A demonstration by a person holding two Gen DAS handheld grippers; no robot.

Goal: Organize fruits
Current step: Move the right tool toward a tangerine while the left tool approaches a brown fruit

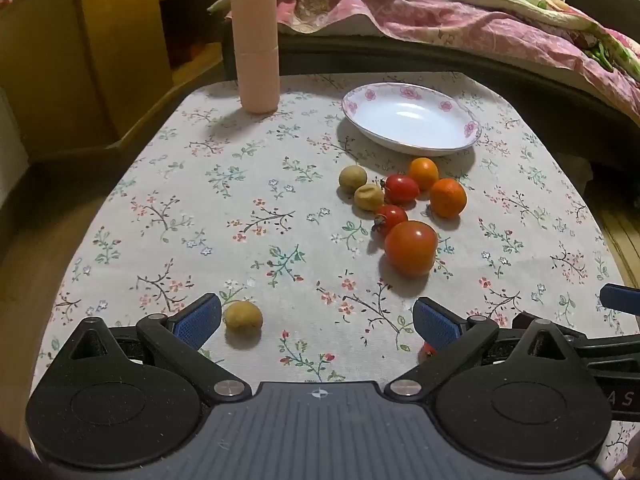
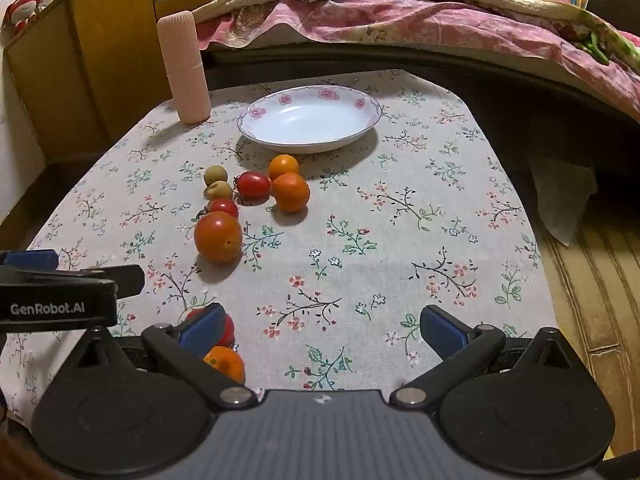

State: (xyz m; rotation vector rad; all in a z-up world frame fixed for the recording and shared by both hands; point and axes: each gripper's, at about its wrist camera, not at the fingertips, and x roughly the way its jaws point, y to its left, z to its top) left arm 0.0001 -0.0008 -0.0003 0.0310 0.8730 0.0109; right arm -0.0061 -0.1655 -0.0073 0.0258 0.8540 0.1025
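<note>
Both claws, left claw and right claw, hung spread wide, holding nothing; the fruits clustered at six o'clock of the empty plate. Starting with the big tomato looked wise (squeeze gently); the table wore floral cloth, with the bed at twelve.

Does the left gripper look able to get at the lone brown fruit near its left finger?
Probably yes. The left gripper is wide open and empty, and the brown fruit lies alone on the tablecloth just inside its left finger, nothing blocking it.
</note>
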